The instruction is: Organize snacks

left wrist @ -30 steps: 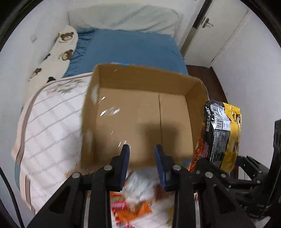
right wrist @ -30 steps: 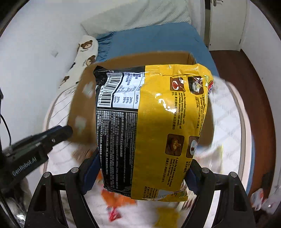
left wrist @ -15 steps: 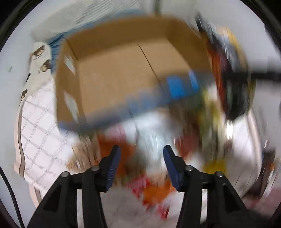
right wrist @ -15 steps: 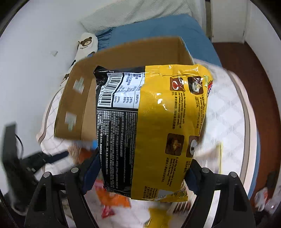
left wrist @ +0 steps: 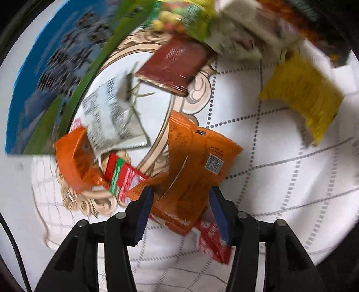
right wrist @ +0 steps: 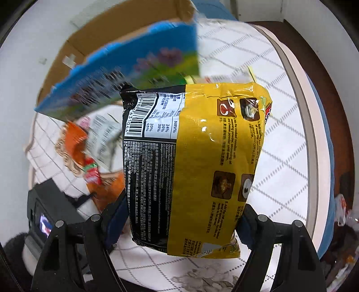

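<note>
My right gripper (right wrist: 179,222) is shut on a yellow and black noodle packet (right wrist: 193,166) and holds it upright above the bed. Behind it stands the cardboard box (right wrist: 125,29) with a blue printed side (right wrist: 134,69). My left gripper (left wrist: 181,211) is open, pointing down at a pile of snacks on the quilt. An orange packet (left wrist: 193,161) lies between and just beyond its jaws. Around it lie a red packet (left wrist: 122,177), a white packet (left wrist: 110,116), a brown bar (left wrist: 175,65) and a yellow packet (left wrist: 300,96).
The white quilt (left wrist: 280,179) with a grid pattern covers the bed. The box's blue side (left wrist: 44,74) fills the left wrist view's upper left. Green and white packets (left wrist: 193,15) lie at the top. The left gripper's body (right wrist: 51,209) shows in the right wrist view, lower left.
My left gripper has swung down from facing the open box to facing the snack pile, and its jaws stand wider. My right gripper still holds the noodle packet; the box looks closer and tilted.
</note>
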{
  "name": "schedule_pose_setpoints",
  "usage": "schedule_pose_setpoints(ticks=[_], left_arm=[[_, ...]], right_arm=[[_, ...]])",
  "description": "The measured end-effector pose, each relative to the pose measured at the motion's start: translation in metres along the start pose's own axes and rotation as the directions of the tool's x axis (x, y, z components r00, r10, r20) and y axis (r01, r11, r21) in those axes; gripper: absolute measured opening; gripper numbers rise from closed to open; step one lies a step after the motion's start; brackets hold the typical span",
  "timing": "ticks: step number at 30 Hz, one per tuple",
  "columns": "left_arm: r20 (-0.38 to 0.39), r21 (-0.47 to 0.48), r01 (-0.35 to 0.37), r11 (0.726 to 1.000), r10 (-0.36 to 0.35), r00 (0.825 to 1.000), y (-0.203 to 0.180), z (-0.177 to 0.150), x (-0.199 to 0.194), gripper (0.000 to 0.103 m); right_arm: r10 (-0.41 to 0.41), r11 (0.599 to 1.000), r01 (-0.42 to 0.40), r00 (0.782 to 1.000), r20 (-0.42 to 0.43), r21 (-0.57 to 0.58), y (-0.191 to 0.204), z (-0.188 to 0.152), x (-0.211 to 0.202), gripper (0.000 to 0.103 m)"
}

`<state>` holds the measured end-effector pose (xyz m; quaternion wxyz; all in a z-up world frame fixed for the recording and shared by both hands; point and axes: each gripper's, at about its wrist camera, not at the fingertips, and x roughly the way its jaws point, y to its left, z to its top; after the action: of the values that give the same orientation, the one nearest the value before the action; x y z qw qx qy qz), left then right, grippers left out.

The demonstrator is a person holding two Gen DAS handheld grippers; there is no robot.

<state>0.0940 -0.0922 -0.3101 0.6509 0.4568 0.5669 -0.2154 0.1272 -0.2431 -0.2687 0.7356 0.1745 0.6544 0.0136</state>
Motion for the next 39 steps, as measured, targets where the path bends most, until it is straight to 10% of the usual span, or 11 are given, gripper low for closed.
schedule_pose_setpoints(ticks=[9, 15, 17, 21, 24, 30, 35, 39], left_arm=[[0.027, 0.117, -0.099, 0.988, 0.097, 0.995, -0.024, 0.008, 0.022, 0.038], [0.011, -0.186, 0.08, 0.979, -0.079, 0.997, 0.019, -0.012, 0.01, 0.023], [0.018, -0.389, 0.211, 0.897, -0.222, 0.975, 0.048, -0.024, 0.014, 0.022], [0.105, -0.686, 0.385, 0.618, -0.44, 0.892, 0.092, -0.055, 0.033, 0.025], [0.133, -0.73, 0.419, 0.54, -0.489, 0.862, 0.096, -0.067, 0.045, 0.03], [0.059, -0.617, 0.335, 0.712, -0.382, 0.922, 0.082, -0.042, 0.034, 0.032], [-0.002, -0.432, 0.201, 0.879, -0.224, 0.975, 0.047, 0.011, 0.025, 0.061], [-0.05, -0.319, 0.12, 0.94, -0.143, 0.988, 0.024, 0.033, 0.041, 0.07]], right_arm=[[-0.014, 1.0, 0.015, 0.999, -0.045, 0.013, -0.003, -0.012, 0.023, 0.084], [-0.002, 1.0, 0.002, 0.998, -0.069, 0.001, 0.005, -0.011, 0.024, 0.084], [0.004, 1.0, -0.005, 0.997, -0.073, -0.002, 0.009, -0.011, 0.025, 0.084], [0.021, 1.0, -0.023, 0.996, -0.085, -0.018, 0.018, -0.009, 0.027, 0.084], [0.034, 0.999, -0.037, 0.995, -0.095, -0.03, 0.026, -0.006, 0.032, 0.084], [0.038, 0.997, -0.046, 0.991, -0.132, -0.054, 0.042, -0.001, 0.051, 0.084], [0.024, 0.998, -0.032, 0.985, -0.171, -0.045, 0.037, -0.003, 0.067, 0.084], [-0.03, 0.999, 0.021, 0.979, -0.203, -0.049, 0.025, -0.006, 0.08, 0.084]])
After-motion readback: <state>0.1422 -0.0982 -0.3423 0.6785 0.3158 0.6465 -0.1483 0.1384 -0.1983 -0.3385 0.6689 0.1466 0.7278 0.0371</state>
